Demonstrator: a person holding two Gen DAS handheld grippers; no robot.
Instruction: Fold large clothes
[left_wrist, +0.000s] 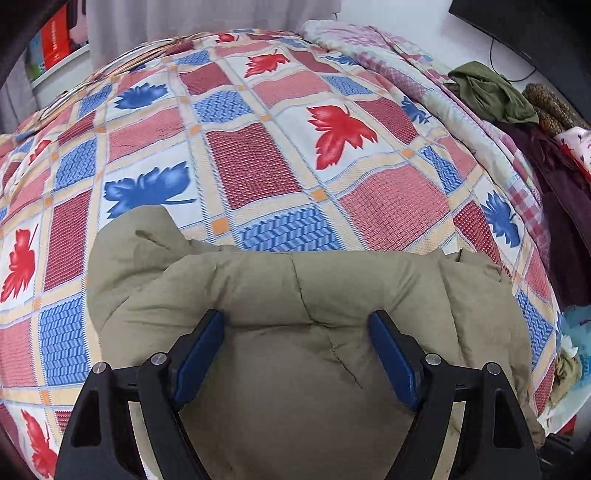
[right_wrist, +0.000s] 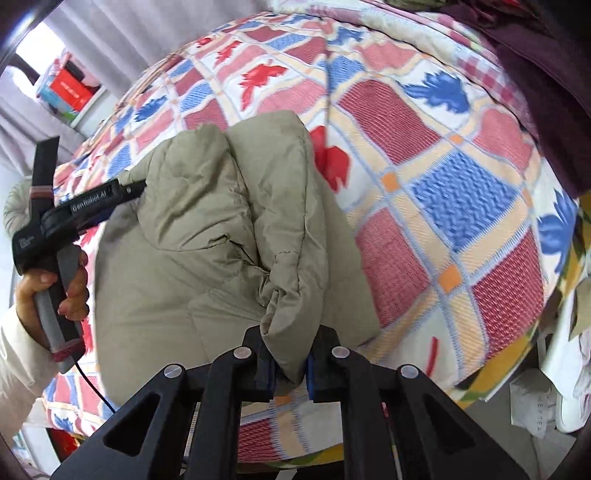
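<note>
A padded khaki jacket (left_wrist: 295, 295) lies bunched on the bed at the near edge; it also shows in the right wrist view (right_wrist: 207, 236). My left gripper (left_wrist: 297, 323) is open, its blue pads (left_wrist: 201, 354) spread wide just over the jacket's folded bulk. In the right wrist view the left gripper (right_wrist: 133, 186) reaches into the jacket's far left side. My right gripper (right_wrist: 290, 363) is shut on a puffy edge of the jacket and holds it up off the bed.
The bed carries a leaf-patterned patchwork quilt (left_wrist: 258, 155). A rolled blanket (left_wrist: 369, 48) and a pile of green and maroon clothes (left_wrist: 495, 92) lie along the far right. A shelf with a red box (right_wrist: 70, 92) stands by grey curtains.
</note>
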